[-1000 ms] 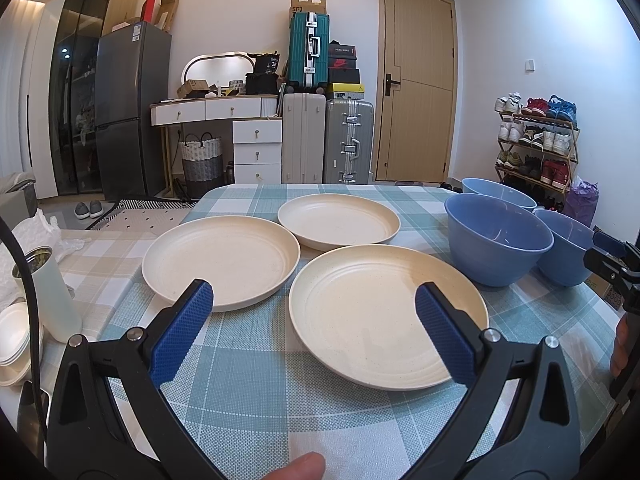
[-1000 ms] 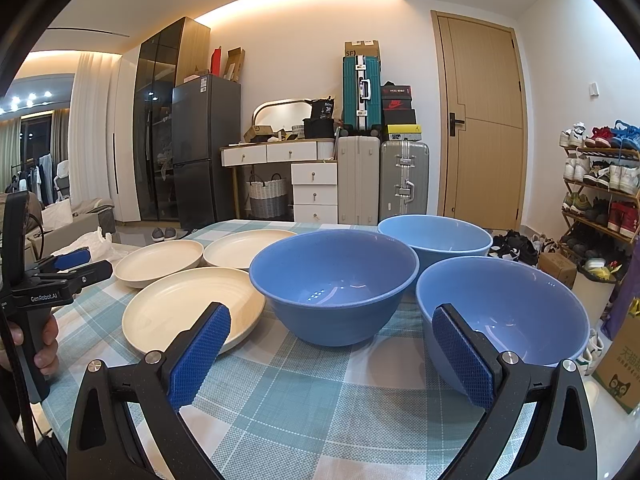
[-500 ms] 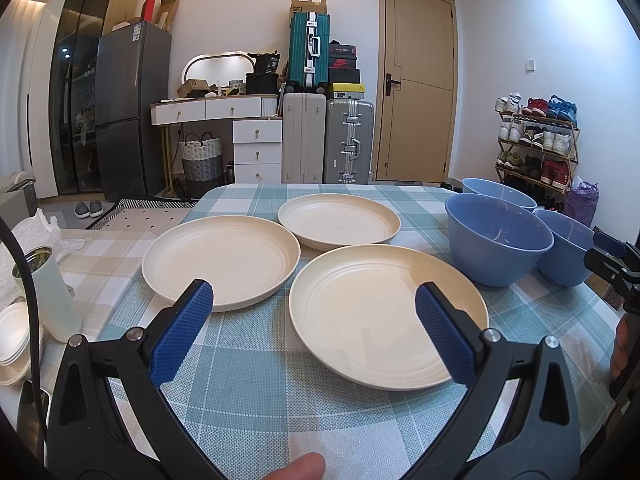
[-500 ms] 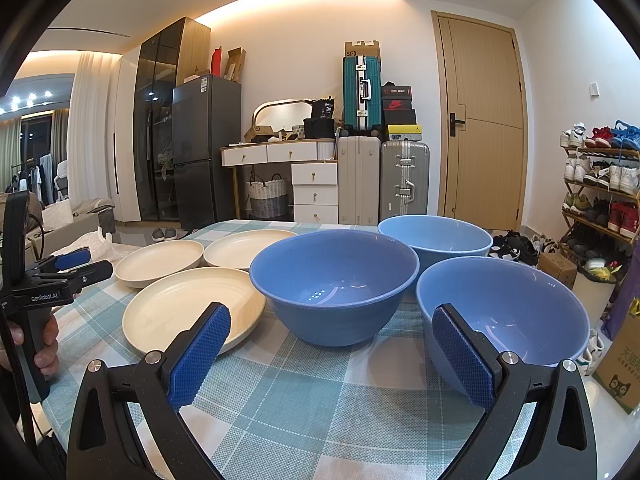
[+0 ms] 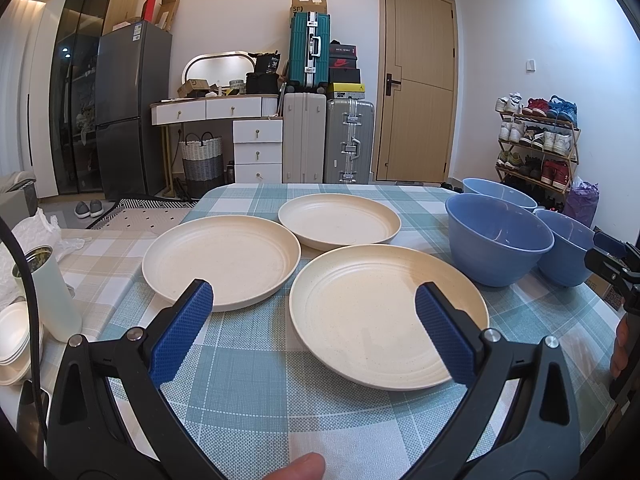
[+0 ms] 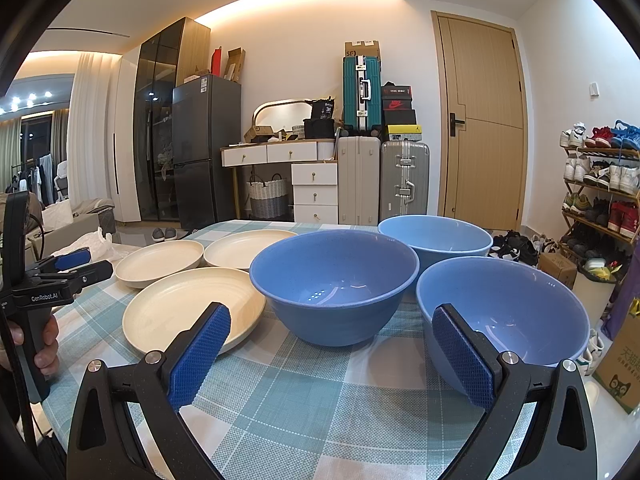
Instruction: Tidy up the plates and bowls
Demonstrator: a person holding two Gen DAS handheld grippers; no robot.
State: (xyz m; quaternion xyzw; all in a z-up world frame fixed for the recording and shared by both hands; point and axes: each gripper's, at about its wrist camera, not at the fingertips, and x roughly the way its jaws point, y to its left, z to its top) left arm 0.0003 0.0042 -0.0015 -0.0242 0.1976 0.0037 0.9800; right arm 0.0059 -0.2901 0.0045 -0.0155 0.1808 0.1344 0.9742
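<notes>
While spread wide, left tool (image 5: pixel 314 322) just short of nearest plate (image 5: pixel 384 312).

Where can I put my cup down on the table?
Bare checked tablecloth lies along the near edge, before the nearest plate. Another strip lies before the middle bowl. Farther back, plates and bowls crowd together.

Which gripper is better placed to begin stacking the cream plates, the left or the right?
Left, probably. The left gripper is open and faces the nearest cream plate, with the other two plates just beyond. The right gripper, also open, faces the blue bowls instead.
</notes>
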